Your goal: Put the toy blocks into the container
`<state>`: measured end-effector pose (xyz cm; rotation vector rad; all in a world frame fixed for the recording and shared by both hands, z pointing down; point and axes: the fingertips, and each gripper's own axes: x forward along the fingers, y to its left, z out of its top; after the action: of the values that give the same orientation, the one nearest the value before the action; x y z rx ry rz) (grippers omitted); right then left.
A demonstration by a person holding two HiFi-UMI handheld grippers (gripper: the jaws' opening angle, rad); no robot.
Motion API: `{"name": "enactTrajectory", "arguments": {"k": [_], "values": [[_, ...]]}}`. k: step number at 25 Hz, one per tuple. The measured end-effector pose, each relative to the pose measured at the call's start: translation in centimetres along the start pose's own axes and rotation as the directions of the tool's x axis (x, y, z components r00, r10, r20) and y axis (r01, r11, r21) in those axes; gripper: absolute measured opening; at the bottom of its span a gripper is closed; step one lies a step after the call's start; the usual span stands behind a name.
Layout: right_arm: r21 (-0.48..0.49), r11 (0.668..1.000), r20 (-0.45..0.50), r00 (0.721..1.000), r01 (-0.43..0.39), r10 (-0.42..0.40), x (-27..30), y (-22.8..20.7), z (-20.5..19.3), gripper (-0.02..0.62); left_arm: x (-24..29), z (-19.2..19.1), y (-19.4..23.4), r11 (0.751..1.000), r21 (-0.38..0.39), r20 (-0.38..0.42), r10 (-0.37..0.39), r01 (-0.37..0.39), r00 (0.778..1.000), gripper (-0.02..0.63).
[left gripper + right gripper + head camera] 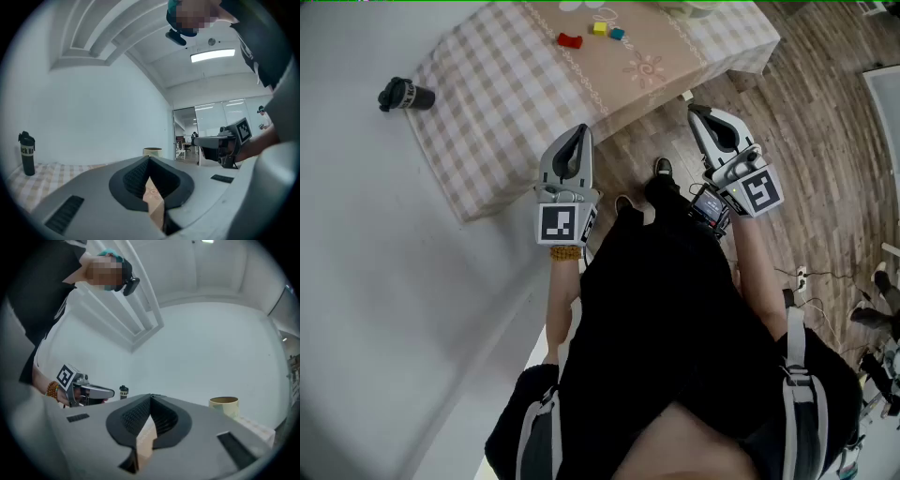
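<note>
Claws first: our left claw (577, 133) and right claw (701, 114) are both pinched tight with nothing in them, held level just short of the checked-cloth table (506, 103). Small red block (569, 40), yellow block (599, 28) and teal block (617, 34) sit bunched at its far end. The beige round container (152, 151) stands far off too. Risk, we reckon: reaching in without opening up would just shove those blocks around.

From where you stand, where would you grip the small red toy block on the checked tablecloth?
Probably the small red toy block across its narrow width, coming from above: it lies flat and low, apart from the small yellow toy block beside it.
</note>
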<state>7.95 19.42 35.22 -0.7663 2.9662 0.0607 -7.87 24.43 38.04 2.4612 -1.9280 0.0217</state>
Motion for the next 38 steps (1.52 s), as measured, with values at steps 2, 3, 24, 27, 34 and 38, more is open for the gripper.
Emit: {"name": "enactTrajectory", "arguments": {"k": [2, 3, 24, 27, 34, 38], "values": [[-0.001, 1.000, 0.010, 1.000, -0.010, 0.010, 0.2, -1.5, 0.0, 0.000, 1.5, 0.1, -0.2, 1.000, 0.000, -0.003, 0.009, -0.009, 1.000, 0.011], [-0.004, 1.000, 0.012, 1.000, -0.013, 0.013, 0.2, -2.3, 0.0, 0.002, 2.3, 0.2, -0.4, 1.000, 0.000, -0.004, 0.014, -0.014, 1.000, 0.012], [0.067, 0.995, -0.039, 0.996, -0.073, 0.076, 1.9, -19.4, -2.5, 0.002, 16.3, -0.7, 0.0, 0.972, 0.037, -0.094, 0.233, -0.230, 0.968, 0.015], [0.090, 0.994, -0.060, 0.996, -0.067, 0.073, 3.0, -20.3, -3.7, 0.002, 17.0, -1.6, 2.1, 0.965, 0.055, -0.126, 0.262, -0.256, 0.957, 0.015], [0.064, 0.996, -0.114, 0.991, -0.061, 0.068, 7.6, -21.8, -5.0, 0.002, 19.7, -4.1, 7.6, 0.964, 0.050, -0.149, 0.267, -0.262, 0.952, 0.043], [0.044, 0.996, -0.142, 0.987, -0.072, 0.077, 11.1, -21.7, -5.6, 0.002, 21.4, -5.6, 11.1, 0.965, 0.060, -0.162, 0.261, -0.254, 0.952, 0.057]]}}
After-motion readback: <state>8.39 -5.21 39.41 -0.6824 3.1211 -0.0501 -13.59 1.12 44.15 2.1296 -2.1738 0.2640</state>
